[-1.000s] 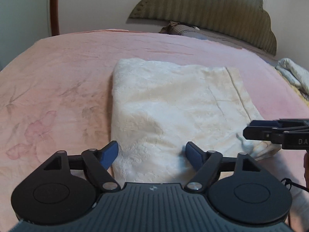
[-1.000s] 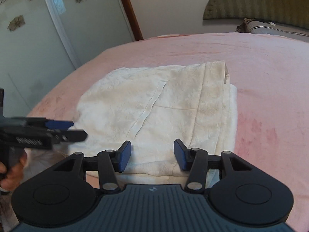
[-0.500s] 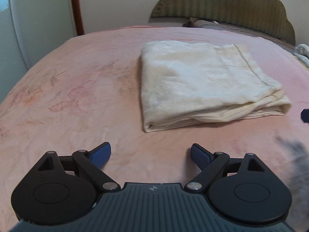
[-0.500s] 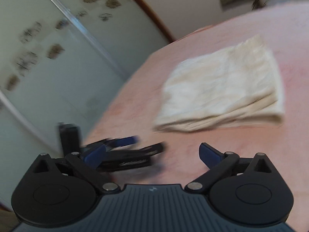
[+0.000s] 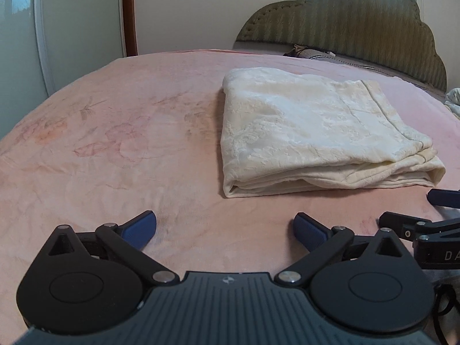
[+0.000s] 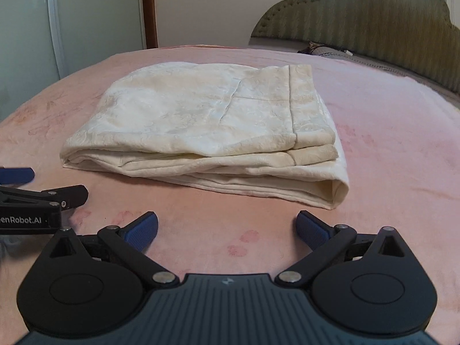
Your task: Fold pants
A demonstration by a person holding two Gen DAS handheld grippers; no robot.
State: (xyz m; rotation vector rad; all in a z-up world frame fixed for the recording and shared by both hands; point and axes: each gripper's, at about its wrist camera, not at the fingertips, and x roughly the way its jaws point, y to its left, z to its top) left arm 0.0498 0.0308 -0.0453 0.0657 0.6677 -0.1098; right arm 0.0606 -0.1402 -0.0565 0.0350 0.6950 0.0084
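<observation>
Cream-white embossed fabric pants (image 5: 313, 132) lie folded into a squat rectangular stack of several layers on the pink floral plush bedspread (image 5: 120, 149), roughly mid-bed, apart from both tools. Raised damask-like pattern on the cloth; surface slightly rumpled. From the right wrist view a broad hem or waistband strip runs down the stack's right side, a seam line crosses the top layer, and the near edge shows stacked folds with a rounded loop at the near right corner. No containers in view. Left gripper (image 5: 225, 228): black linkage arms, blue ribbed pads, jaws opening, nothing between them, only bedspread below. Right gripper (image 6: 227, 228): same build, jaws spread wide, empty, short of the stack's near edge. Each tool shows at the other's frame edge, side by side. Behind: olive-green scalloped upholstered headboard (image 5: 350, 26), a patterned pillow (image 5: 313, 52) at its foot, pale glossy wardrobe doors (image 5: 43, 28), dark wooden door frame (image 5: 129, 11).
</observation>
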